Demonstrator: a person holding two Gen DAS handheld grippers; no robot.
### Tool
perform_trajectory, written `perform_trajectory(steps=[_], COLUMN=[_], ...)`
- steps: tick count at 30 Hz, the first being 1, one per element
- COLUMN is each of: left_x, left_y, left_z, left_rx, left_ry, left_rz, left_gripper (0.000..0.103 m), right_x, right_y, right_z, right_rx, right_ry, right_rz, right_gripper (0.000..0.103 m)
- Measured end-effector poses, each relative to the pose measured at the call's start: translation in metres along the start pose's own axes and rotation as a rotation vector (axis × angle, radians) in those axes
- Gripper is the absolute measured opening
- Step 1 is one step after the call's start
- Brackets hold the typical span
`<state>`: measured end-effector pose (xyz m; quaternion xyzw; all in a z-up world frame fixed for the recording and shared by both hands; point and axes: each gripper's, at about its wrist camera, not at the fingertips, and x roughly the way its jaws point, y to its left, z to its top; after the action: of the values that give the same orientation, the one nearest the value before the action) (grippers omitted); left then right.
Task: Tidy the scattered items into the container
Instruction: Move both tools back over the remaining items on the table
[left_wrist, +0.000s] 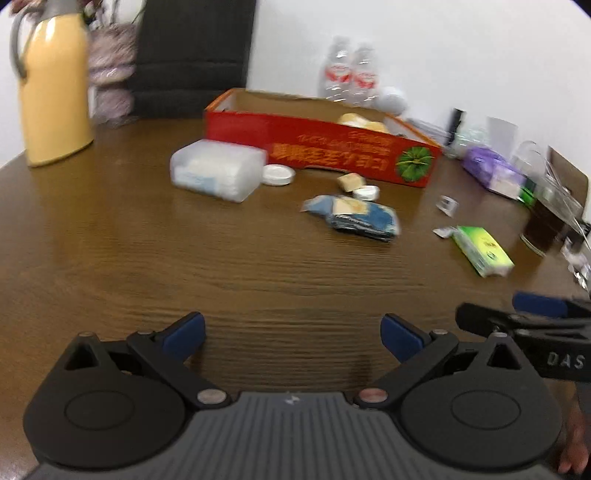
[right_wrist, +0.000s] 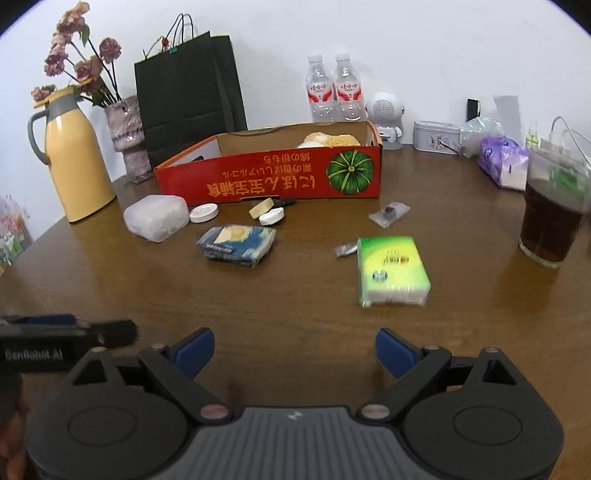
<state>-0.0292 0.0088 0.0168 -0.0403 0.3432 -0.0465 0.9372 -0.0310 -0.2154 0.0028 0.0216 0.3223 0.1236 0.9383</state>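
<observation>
A red cardboard box (right_wrist: 266, 177) (left_wrist: 321, 147) with pale round snacks inside stands at the back of the brown table. In front of it lie a translucent plastic case (right_wrist: 157, 216) (left_wrist: 216, 170), a white lid (right_wrist: 204, 213) (left_wrist: 277, 174), a small tan block (right_wrist: 261, 208), another white cap (right_wrist: 272, 216), a blue packet (right_wrist: 240, 240) (left_wrist: 354, 218), a green tissue pack (right_wrist: 391, 271) (left_wrist: 482, 251) and small clear wrappers (right_wrist: 388, 213). My right gripper (right_wrist: 294, 350) is open and empty, short of the tissue pack. My left gripper (left_wrist: 293, 336) is open and empty near the table's front.
A yellow thermos (right_wrist: 75, 158), a vase of dried flowers (right_wrist: 125, 129) and a black paper bag (right_wrist: 186, 85) stand at the back left. Two water bottles (right_wrist: 332, 88), a white speaker (right_wrist: 386, 114), a tin (right_wrist: 436, 136), a purple packet (right_wrist: 502, 162) and a glass of dark drink (right_wrist: 550, 221) line the right.
</observation>
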Motion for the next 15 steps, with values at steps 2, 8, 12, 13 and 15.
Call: perform_trajectory(steps=[2, 8, 12, 13, 15], left_x=[0.002, 0.006, 0.009, 0.01, 0.011], left_y=[-0.002, -0.013, -0.014, -0.014, -0.014], left_z=[0.0, -0.008, -0.008, -0.008, -0.008], left_rx=[-0.003, 0.053, 0.064, 0.063, 0.062], left_ry=[-0.004, -0.007, 0.0, 0.0, 0.001], left_rz=[0.003, 0.081, 0.099, 0.099, 0.102], left_gripper=[0.103, 0.103, 0.103, 0.103, 0.103], right_x=[0.0, 0.011, 0.016, 0.016, 0.015], right_y=[0.004, 0.005, 0.009, 0.009, 0.008], right_z=[-0.004, -0.006, -0.007, -0.007, -0.007], right_rx=[-0.04, -0.04, -0.072, -0.073, -0.076], right_ry=[-0.027, 0.022, 0.045, 0.045, 0.047], right_rz=[-0.031, -0.027, -0.044, -0.045, -0.046], right_gripper=[0.095, 0.097, 0.103, 0.103, 0.103])
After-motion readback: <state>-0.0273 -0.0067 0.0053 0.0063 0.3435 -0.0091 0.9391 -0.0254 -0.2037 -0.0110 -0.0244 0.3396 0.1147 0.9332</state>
